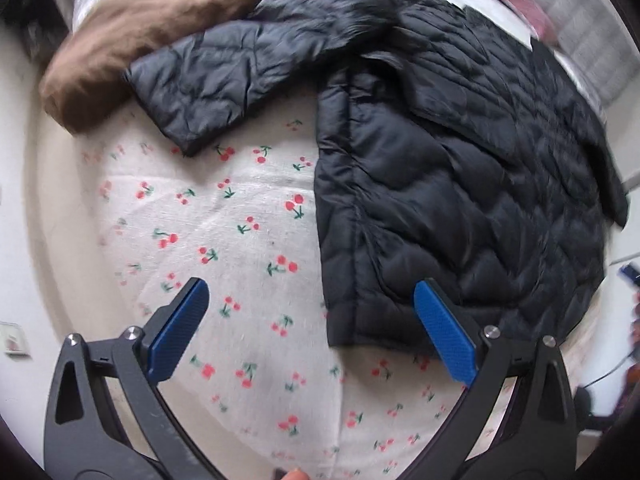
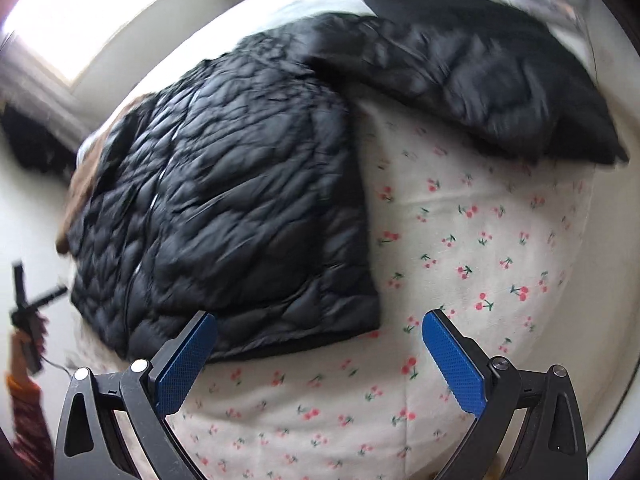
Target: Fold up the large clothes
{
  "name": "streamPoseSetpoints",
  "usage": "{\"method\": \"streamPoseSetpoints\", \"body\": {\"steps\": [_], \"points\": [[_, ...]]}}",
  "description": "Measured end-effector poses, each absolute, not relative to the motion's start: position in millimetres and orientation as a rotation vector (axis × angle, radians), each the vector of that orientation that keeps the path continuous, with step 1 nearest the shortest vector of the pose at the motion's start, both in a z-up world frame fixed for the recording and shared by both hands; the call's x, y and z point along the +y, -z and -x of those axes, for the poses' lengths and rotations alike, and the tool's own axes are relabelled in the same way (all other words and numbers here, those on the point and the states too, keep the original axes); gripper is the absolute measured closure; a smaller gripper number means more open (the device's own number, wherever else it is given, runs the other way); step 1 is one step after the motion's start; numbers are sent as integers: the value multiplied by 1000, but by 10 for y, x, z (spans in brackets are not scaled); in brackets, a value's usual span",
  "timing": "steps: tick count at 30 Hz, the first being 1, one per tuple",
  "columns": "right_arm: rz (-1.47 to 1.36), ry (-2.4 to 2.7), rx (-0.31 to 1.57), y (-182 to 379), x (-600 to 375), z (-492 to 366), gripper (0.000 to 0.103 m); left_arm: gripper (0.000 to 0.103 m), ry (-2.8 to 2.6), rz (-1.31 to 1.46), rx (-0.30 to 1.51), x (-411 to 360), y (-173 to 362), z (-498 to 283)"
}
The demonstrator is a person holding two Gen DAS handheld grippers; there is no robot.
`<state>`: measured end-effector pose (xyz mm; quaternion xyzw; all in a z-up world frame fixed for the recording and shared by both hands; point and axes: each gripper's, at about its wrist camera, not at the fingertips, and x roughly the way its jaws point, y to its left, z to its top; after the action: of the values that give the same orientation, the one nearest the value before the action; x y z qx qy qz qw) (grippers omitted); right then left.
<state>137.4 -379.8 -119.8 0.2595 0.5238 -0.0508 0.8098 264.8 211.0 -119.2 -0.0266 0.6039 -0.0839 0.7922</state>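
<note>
A black quilted puffer jacket (image 1: 460, 184) lies spread on a cherry-print sheet (image 1: 240, 240). In the left wrist view its body fills the right side and one sleeve (image 1: 200, 80) stretches up-left. My left gripper (image 1: 312, 292) is open and empty, hovering over the sheet by the jacket's lower left hem corner. In the right wrist view the jacket body (image 2: 224, 208) lies left of centre and the other sleeve (image 2: 480, 76) stretches up-right. My right gripper (image 2: 320, 320) is open and empty, just above the jacket's lower right hem corner.
A brown garment (image 1: 140, 32) lies at the far left, partly under the jacket sleeve; it also shows in the right wrist view (image 2: 80, 188). The other hand with its gripper (image 2: 28, 320) shows at the left edge. A bright window (image 2: 80, 12) is beyond the bed.
</note>
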Motion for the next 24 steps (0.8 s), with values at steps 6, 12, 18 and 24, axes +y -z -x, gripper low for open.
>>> {"method": "streamPoseSetpoints", "body": {"steps": [6,12,18,24], "points": [[-717,72,1118,1664,-4046,-1550,0,5,375,226,1263,2070,1446,-2778],[-881,99,1110,1909,-4123,-1587,0,34,481,378,1226,1996,1546,-2786],[-992,53,1078,1955,-4207,-1483,94,80,477,535,1262,1945,1641,-2681],[-949,61,996,1649,-4104,-1209,98,86,492,473,1225,1810,1306,-2423]]}}
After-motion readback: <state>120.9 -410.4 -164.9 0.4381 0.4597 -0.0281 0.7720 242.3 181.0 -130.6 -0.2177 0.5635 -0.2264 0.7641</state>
